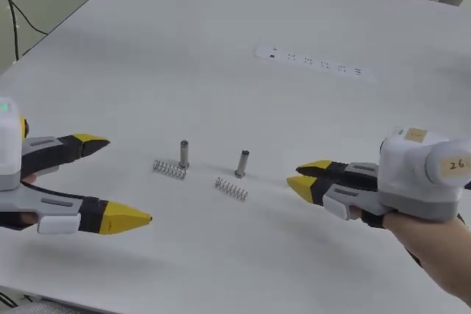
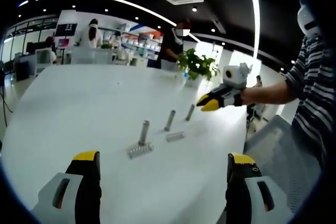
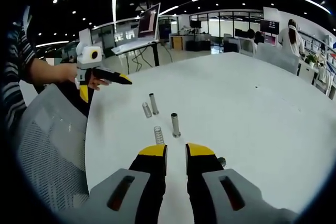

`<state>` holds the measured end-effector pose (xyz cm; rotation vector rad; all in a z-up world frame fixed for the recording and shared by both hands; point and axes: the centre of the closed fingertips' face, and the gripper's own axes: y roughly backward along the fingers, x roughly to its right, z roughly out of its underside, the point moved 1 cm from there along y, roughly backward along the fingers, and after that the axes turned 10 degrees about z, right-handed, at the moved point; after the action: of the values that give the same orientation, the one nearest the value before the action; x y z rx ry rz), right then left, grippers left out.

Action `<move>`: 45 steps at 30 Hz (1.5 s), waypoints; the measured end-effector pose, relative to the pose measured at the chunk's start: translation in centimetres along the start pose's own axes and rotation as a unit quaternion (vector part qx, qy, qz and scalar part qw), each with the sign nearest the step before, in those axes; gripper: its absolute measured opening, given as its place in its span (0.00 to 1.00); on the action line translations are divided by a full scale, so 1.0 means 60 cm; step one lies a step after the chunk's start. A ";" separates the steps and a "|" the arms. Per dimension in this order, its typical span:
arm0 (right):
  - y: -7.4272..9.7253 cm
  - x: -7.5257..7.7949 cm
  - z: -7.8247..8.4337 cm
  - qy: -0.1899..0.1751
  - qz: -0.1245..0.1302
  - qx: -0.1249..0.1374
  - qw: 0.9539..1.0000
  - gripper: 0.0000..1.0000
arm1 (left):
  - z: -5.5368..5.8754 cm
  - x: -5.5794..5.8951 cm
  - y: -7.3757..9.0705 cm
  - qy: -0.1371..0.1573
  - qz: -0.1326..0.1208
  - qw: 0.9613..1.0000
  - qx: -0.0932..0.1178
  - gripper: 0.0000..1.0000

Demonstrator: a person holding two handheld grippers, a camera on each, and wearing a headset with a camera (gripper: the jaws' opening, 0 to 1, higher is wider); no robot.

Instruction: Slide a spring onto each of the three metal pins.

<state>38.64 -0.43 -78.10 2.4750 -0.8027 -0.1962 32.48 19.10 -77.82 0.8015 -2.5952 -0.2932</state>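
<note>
Left gripper view, own jaws: the black-jawed, yellow-tipped left gripper (image 2: 164, 157) hangs over the table with its jaws spread wide and nothing between them. It sits short of the parts, and the wide gap looks like readiness to close on one.
Right gripper: the matching black-and-yellow right gripper (image 1: 307, 176) faces the left one across the parts. Its jaws are drawn almost together with only a sliver of gap, and it holds nothing. The tips point low along the row.
Pins: three short grey metal pins stand upright in a row between the two grippers. These are the nearest pin (image 2: 143, 132), the middle pin (image 2: 169, 120) and the far pin (image 2: 189, 112), which stands just off the right gripper's tips. They stand on end and apart, probably so a spring can drop over each top without fouling the next pin.
Springs: the first spring (image 2: 140, 150), a small coil of steel wire, lies on its side just beside the nearest pin's foot. The second spring (image 2: 175, 136), the same kind, lies beside the middle pin. Each would have to be lifted and stood on end before it could go on a pin.
Stage: as far as I can tell all three pins are bare, so I judge that no spring has been fitted yet.
Surroundings: the smooth white table (image 1: 147, 49) carries a flat white power strip (image 1: 313, 62), well away from the work.
</note>
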 end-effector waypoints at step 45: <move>-0.120 -0.078 0.038 0.108 -0.047 -0.082 0.990 0.11 | 0.002 0.007 0.011 -0.005 -0.002 1.000 -0.006 0.98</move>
<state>37.78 6.21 -83.94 2.3303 -0.5552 -0.0250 31.78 19.40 -77.61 0.8021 -2.5995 -0.3135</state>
